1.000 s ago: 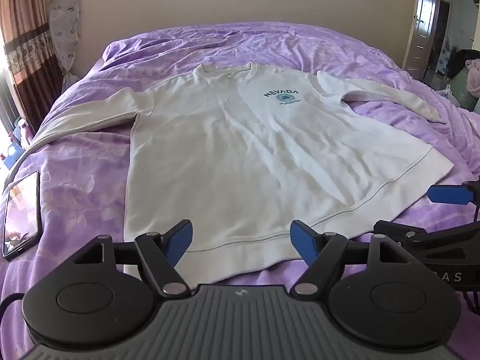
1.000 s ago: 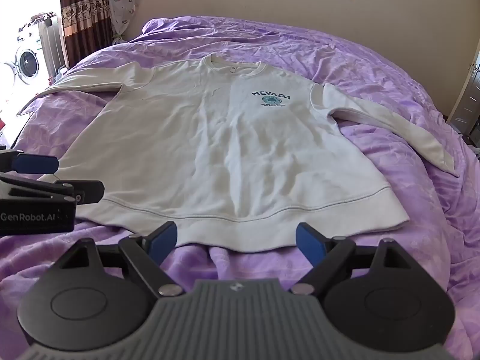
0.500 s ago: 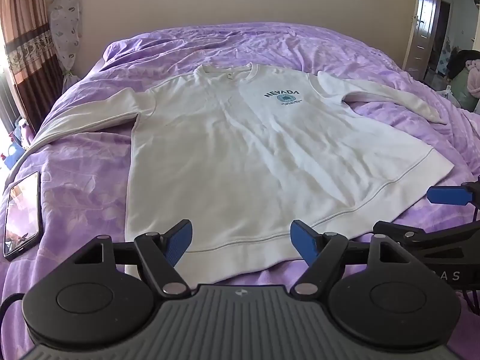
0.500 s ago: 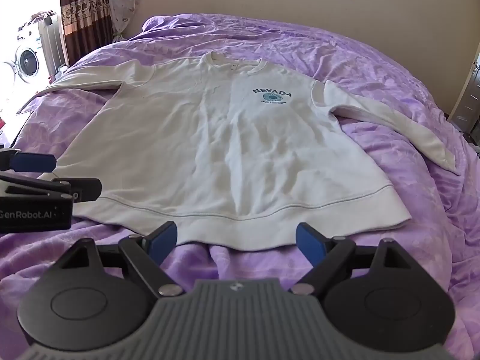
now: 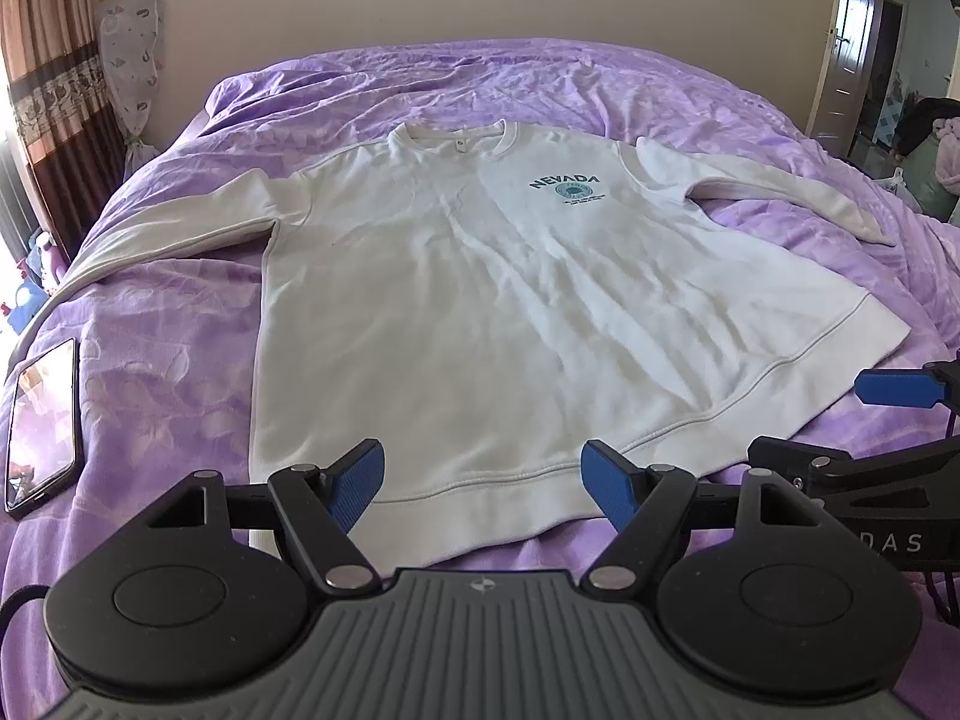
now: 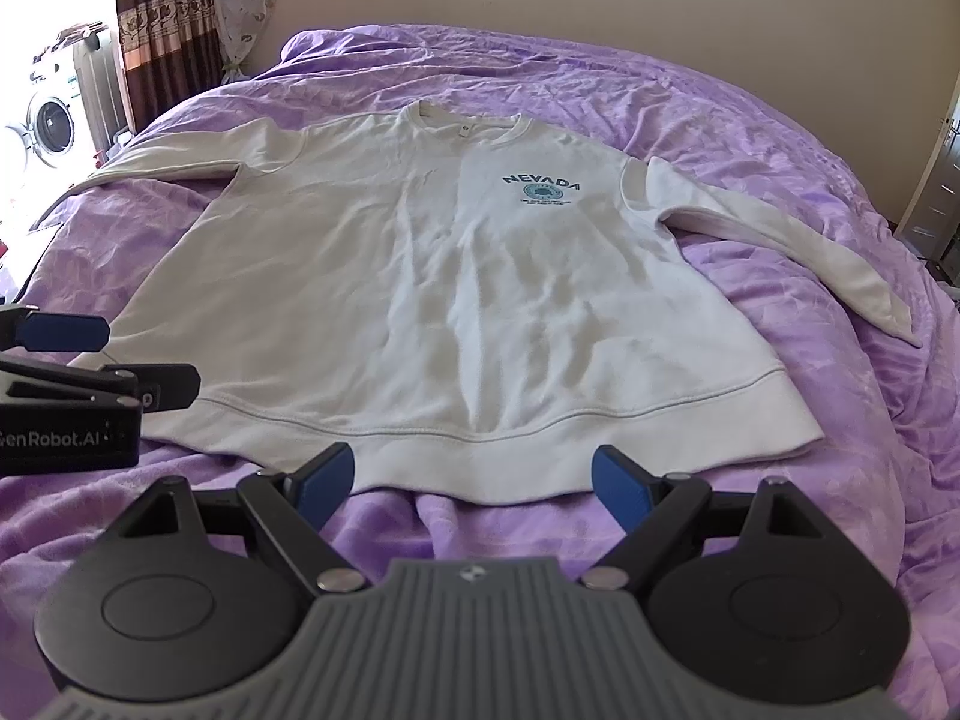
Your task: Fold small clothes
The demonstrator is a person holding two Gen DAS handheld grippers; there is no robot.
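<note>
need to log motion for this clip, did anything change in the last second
Almost nothing. Both views creep very slightly, nothing more. The left gripper and right gripper stay open near the hem, holding nothing. The sweatshirt lies flat and unfolded as before, phone unmoved.

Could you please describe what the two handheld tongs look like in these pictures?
Both match: the left tongs and right tongs have black linkage arms on round black hubs, a ribbed grey body, and blue textured pads. From the right camera, white "GenRobot.AI" lettering shows on the left unit's side. A dark cable hangs by the right unit.
</note>
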